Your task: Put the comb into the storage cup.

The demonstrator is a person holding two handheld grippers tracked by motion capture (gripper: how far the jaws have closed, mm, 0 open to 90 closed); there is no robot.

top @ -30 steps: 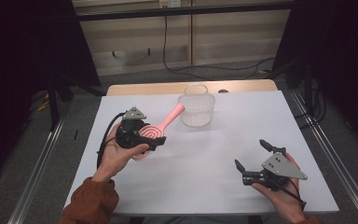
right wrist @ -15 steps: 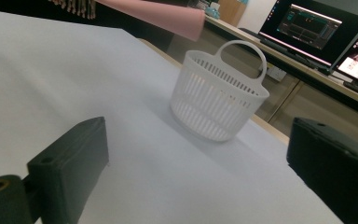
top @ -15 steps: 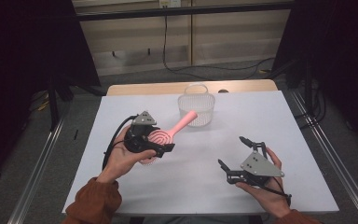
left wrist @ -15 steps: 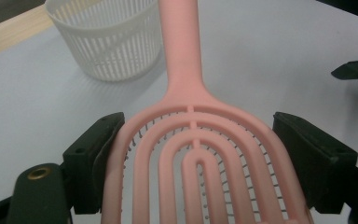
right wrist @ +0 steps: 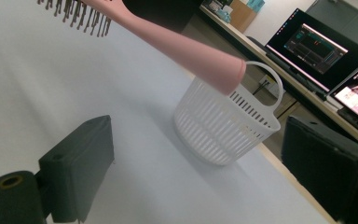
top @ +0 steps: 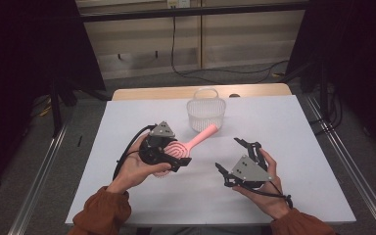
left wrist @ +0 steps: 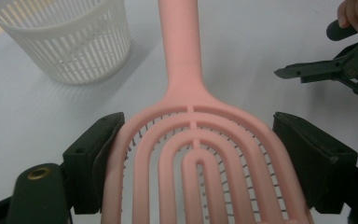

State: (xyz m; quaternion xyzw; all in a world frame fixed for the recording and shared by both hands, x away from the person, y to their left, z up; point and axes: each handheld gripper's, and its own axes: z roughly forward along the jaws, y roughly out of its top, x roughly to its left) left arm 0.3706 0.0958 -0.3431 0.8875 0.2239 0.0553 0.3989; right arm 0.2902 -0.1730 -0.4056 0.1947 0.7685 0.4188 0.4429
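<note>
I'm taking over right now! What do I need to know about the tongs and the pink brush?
Left tongs: clamped on the pink brush by its head, handle pointing at the white basket.
Right tongs: open, nothing between them; they have just been closing a little.
Done: brush lifted off the white table.
Left: brush is not in the basket yet; probably goes there next.

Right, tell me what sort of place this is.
Probably a lab or recording workspace: a white table ringed by dark metal framing, loose cables on the floor, and computer monitors alongside.
</note>
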